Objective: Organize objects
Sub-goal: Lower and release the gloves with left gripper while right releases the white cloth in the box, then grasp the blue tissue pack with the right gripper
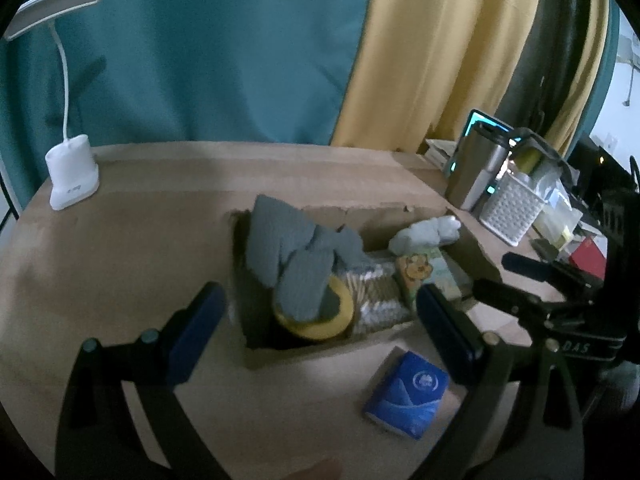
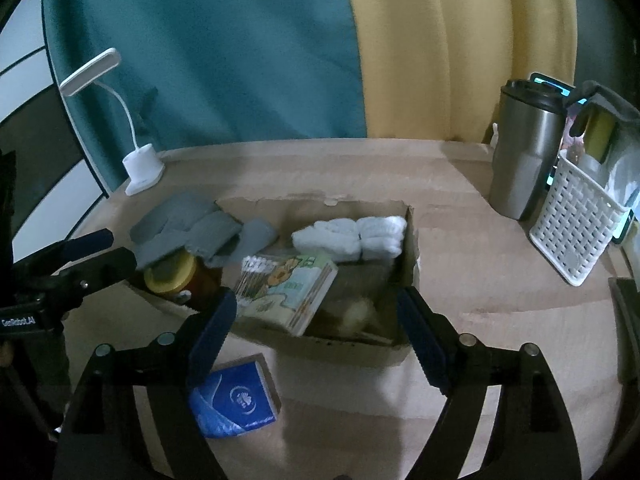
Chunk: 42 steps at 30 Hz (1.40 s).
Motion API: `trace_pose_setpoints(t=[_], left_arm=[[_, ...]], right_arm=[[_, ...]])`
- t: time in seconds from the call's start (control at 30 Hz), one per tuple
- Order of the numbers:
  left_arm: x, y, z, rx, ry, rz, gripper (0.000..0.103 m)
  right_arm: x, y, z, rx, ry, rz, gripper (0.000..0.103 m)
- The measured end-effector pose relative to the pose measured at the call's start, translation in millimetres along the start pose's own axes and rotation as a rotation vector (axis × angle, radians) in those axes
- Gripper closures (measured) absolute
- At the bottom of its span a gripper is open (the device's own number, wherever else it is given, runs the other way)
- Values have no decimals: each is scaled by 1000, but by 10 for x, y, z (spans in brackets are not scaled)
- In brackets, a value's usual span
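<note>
An open cardboard box (image 1: pixel 474 250) (image 2: pixel 360 354) sits mid-table. Inside it lie a grey knitted cloth (image 1: pixel 280 248) (image 2: pixel 180 224), a yellow-lidded jar (image 1: pixel 340 316) (image 2: pixel 168 276), a pack of cotton swabs (image 1: pixel 380 292), a cartoon book (image 1: pixel 416 272) (image 2: pixel 288 292) and rolled white cloths (image 1: pixel 424 232) (image 2: pixel 352 236). In front of the box a blue tissue pack (image 1: pixel 408 396) (image 2: pixel 236 400) lies on the table. My left gripper (image 1: pixel 316 304) hovers open over the box's near left part. My right gripper (image 2: pixel 316 304) is open above the box's front edge, holding nothing.
A white desk lamp (image 1: pixel 72 176) (image 2: pixel 142 168) stands at the far left. On the right are a steel tumbler (image 1: pixel 476 164) (image 2: pixel 524 152), a white perforated basket (image 1: pixel 512 208) (image 2: pixel 576 224) and a red box (image 1: pixel 588 256). Teal and yellow curtains hang behind.
</note>
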State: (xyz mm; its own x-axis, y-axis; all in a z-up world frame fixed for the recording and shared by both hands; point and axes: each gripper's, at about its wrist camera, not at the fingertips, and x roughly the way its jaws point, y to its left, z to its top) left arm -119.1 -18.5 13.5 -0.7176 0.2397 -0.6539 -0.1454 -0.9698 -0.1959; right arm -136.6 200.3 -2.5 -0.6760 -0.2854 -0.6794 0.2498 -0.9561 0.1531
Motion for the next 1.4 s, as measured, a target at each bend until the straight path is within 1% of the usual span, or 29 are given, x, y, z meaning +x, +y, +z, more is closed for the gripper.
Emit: trace_pose_setpoints(t=[0.77, 1.17, 1.4], left_arm=[[-125, 104, -314, -8, 22, 0, 6], [-105, 226, -583, -36, 60, 3, 6], [-84, 282, -686, -52, 76, 7, 6]], right_arm=[[-28, 212, -318, -8, 34, 7, 18], [74, 382, -526, -36, 91, 34, 18], [180, 499, -619, -65, 124, 47, 18]])
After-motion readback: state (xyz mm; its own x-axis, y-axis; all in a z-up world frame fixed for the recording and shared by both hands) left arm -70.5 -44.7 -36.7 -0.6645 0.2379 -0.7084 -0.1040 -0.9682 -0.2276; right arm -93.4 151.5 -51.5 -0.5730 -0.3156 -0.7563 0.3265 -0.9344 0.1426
